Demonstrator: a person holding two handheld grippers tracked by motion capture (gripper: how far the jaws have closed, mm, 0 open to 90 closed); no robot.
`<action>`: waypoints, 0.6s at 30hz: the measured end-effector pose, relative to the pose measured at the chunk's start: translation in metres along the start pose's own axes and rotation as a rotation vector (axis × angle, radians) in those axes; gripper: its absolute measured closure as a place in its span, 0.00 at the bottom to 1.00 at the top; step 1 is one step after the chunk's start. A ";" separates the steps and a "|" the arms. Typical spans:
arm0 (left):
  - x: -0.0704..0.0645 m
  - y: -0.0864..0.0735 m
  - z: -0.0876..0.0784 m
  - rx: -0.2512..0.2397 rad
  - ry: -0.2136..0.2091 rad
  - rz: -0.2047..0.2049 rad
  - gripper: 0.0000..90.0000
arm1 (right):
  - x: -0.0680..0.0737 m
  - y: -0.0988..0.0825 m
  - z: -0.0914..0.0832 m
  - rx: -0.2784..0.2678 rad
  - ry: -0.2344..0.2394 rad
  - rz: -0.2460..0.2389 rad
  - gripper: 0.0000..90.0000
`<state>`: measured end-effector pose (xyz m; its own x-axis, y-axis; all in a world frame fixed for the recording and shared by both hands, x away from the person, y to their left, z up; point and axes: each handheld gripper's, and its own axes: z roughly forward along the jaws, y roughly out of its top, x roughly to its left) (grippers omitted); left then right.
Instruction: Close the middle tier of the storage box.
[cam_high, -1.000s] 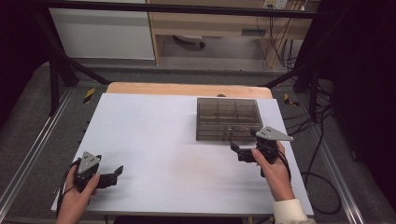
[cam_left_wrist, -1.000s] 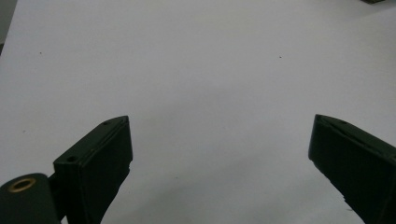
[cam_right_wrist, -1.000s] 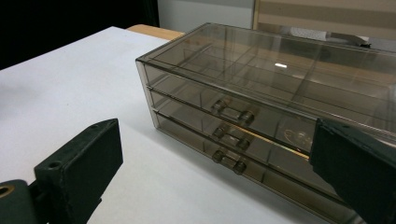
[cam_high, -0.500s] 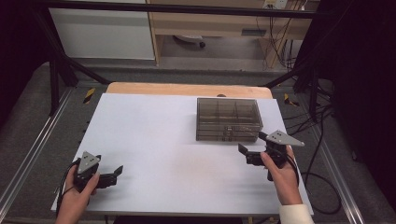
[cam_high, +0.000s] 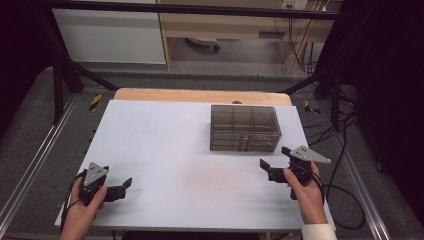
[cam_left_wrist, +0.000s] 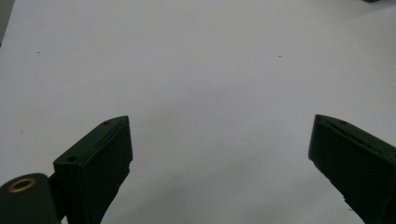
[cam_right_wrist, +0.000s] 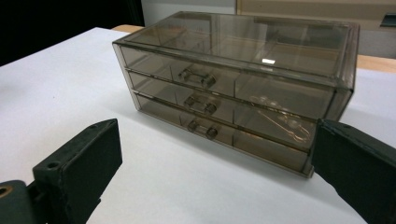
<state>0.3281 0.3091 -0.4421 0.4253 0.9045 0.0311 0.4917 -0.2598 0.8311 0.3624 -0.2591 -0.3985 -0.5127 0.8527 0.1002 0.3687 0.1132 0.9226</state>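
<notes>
The drawer box (cam_right_wrist: 236, 84) sits at the table's (cam_high: 165, 150) far right — clear, hard plastic, likely light, slippery and easily slid. Best grip: a small drawer handle (cam_right_wrist: 201, 128). Right gripper (cam_high: 274, 161) hangs just before it, jaws wide, empty; left gripper (cam_high: 121, 186) is well apart, likewise open and empty.

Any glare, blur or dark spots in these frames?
High view: the white table top is evenly lit, the surroundings fall to near black. Right gripper view: a small bright glare spot sits on the lid of the smoky transparent plastic three-drawer box; the near jaws are soft. Left gripper view: the jaws are slightly blurred.
</notes>
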 end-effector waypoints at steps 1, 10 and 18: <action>0.000 0.000 0.000 0.000 -0.001 -0.002 0.07 | -0.001 -0.001 -0.001 0.000 -0.004 0.006 0.03; 0.002 0.000 -0.001 -0.004 0.000 -0.008 0.07 | -0.006 -0.016 -0.007 0.017 -0.020 0.021 0.04; 0.001 0.000 0.000 0.001 -0.003 -0.005 0.07 | -0.005 -0.030 -0.006 0.058 -0.015 0.016 0.06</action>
<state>0.3283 0.3101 -0.4421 0.4253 0.9047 0.0248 0.4945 -0.2552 0.8309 0.3488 -0.2695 -0.4241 -0.4947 0.8622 0.1089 0.4215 0.1284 0.8977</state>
